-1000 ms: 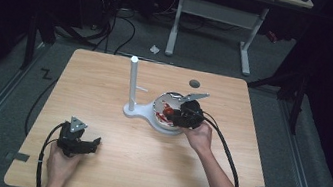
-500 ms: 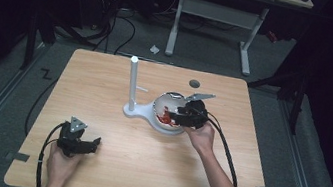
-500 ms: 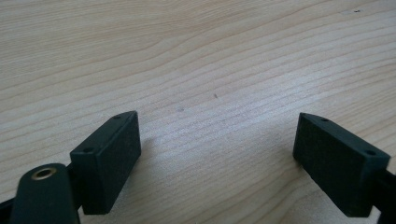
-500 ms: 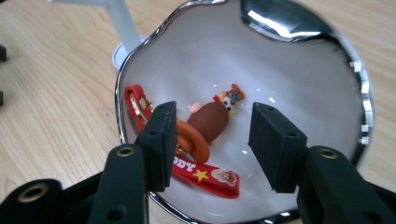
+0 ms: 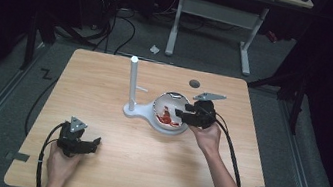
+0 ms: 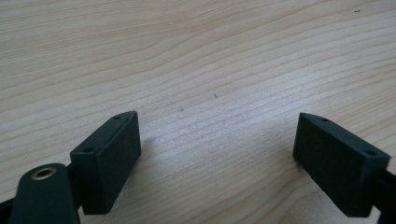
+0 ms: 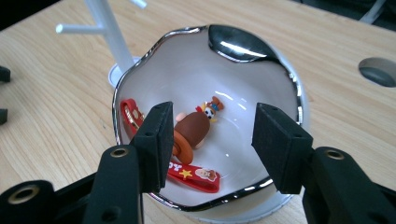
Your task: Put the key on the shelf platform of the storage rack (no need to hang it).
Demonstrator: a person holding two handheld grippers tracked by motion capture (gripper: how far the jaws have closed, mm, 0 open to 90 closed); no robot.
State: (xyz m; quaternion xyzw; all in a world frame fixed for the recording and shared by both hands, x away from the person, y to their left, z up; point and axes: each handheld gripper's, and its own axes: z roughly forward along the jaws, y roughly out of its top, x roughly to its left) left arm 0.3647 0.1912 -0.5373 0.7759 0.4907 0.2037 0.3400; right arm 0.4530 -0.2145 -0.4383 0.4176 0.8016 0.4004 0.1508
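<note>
A white bowl (image 7: 261, 79) with a silver rim sits on a white stand with an upright post (image 5: 132, 82) near the table's middle. Inside lie a brown figure charm (image 7: 192, 129), a small cartoon charm (image 7: 211, 108) and a red strap (image 7: 189, 173) with a star. My right gripper (image 7: 212, 140) hovers open over the bowl's near side, jaws either side of the brown charm without touching it; in the high view the right gripper (image 5: 182, 113) reaches in from the bowl's right. My left gripper (image 5: 91, 143) rests open on the wood at the front left, nothing between its jaws (image 6: 217, 154).
The wooden table (image 5: 106, 79) has a round grey grommet (image 5: 194, 83) at the back right. A short peg (image 7: 77, 29) branches off the post. Cables trail from both grippers over the front edge. A dark floor and a desk frame lie beyond the table.
The right gripper has shifted slightly leftward over the bowl. The left gripper has stayed put.
</note>
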